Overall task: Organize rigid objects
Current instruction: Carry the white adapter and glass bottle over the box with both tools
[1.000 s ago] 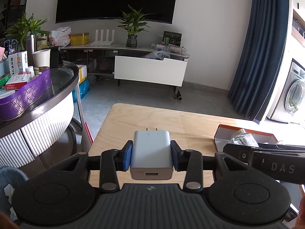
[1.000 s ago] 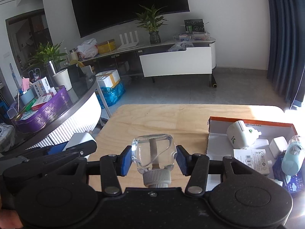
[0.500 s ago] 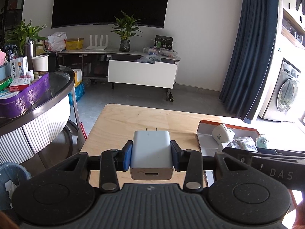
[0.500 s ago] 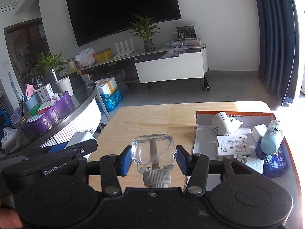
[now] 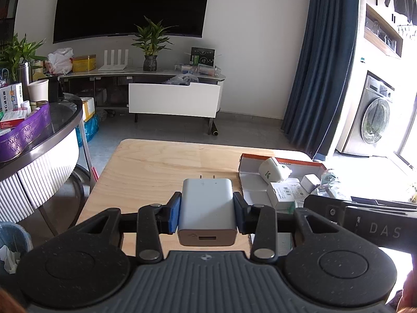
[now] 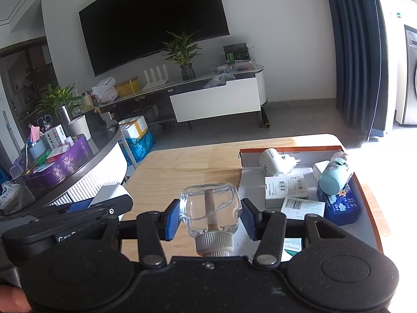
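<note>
Both views have shifted rightward since the earlier frames: the orange-rimmed box [image 5: 281,180] now shows far more of its interior in the left wrist view, and in the right wrist view it lies closer and more central than before.

Left gripper [image 5: 207,208]: closed on a white USB charger [image 5: 207,206]. The blue pads press against both side faces. The charger's two prongs point forward, away from the camera, and its USB port faces the camera. It is held above the near part of the wooden table [image 5: 156,167].

Right gripper [image 6: 209,215]: closed on a clear glass bottle [image 6: 209,208]. The pads contact its left and right sides. The ribbed white cap [image 6: 214,245] faces the camera, and a wick or stem runs through the clear body. The bottle is held above the table, just left of the box.

Box contents, right wrist view: a white rounded plug device [image 6: 273,164] at the far left corner, a white carton with printed label [image 6: 285,190], a pale blue cylindrical item [image 6: 333,180] tilted over a dark blue packet [image 6: 341,206], and a small white cube [image 6: 319,169]. The box sits on the right part of the table.

Each gripper's black frame appears at the edge of the other's view, side by side.
</note>
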### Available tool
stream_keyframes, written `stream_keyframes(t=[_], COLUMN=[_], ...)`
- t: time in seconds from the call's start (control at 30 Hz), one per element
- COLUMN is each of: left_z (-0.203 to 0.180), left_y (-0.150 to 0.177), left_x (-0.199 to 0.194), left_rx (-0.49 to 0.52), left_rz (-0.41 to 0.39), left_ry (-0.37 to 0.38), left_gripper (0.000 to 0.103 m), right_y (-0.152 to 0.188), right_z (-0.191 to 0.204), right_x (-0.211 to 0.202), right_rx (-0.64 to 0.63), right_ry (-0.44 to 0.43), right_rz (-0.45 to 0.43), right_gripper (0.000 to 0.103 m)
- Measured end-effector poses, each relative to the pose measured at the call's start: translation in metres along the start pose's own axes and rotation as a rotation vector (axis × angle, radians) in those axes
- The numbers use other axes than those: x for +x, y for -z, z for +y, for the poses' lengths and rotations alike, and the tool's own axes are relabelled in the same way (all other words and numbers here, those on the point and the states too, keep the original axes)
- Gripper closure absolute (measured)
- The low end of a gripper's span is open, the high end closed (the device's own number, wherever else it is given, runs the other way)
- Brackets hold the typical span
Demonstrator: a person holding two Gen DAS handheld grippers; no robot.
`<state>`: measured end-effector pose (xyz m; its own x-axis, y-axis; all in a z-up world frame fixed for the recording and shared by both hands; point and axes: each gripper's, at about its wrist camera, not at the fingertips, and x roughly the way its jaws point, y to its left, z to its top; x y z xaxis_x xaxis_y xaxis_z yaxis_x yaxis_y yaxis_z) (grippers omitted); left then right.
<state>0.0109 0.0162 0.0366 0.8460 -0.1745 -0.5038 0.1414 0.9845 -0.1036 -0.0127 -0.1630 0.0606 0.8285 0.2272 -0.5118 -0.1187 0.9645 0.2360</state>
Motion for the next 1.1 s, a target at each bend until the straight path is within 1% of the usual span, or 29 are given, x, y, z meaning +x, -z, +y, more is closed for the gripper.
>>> stream_keyframes(t=[0.13,0.43,1.1], left_z=[-0.01,-0.029,-0.066], left_y=[0.004,0.007,0.012], left_x=[-0.003,-0.007,-0.002], left_rx=[0.01,0.044,0.093], left_rz=[0.008,0.004,0.03], left_ry=[0.028,0.066,0.158], left_gripper=[0.062,0.062,0.062], right_y=[0.003,0.005,0.008], right_z=[-0.01,-0.035,-0.067], right_x=[-0.011,-0.036,-0.066], right_rx=[0.016,0.05,0.093], right_ry=[0.018,0.056,0.13], right_rz=[-0.014,-0.054,-0.103], right_gripper=[0.043,0.043,0.043])
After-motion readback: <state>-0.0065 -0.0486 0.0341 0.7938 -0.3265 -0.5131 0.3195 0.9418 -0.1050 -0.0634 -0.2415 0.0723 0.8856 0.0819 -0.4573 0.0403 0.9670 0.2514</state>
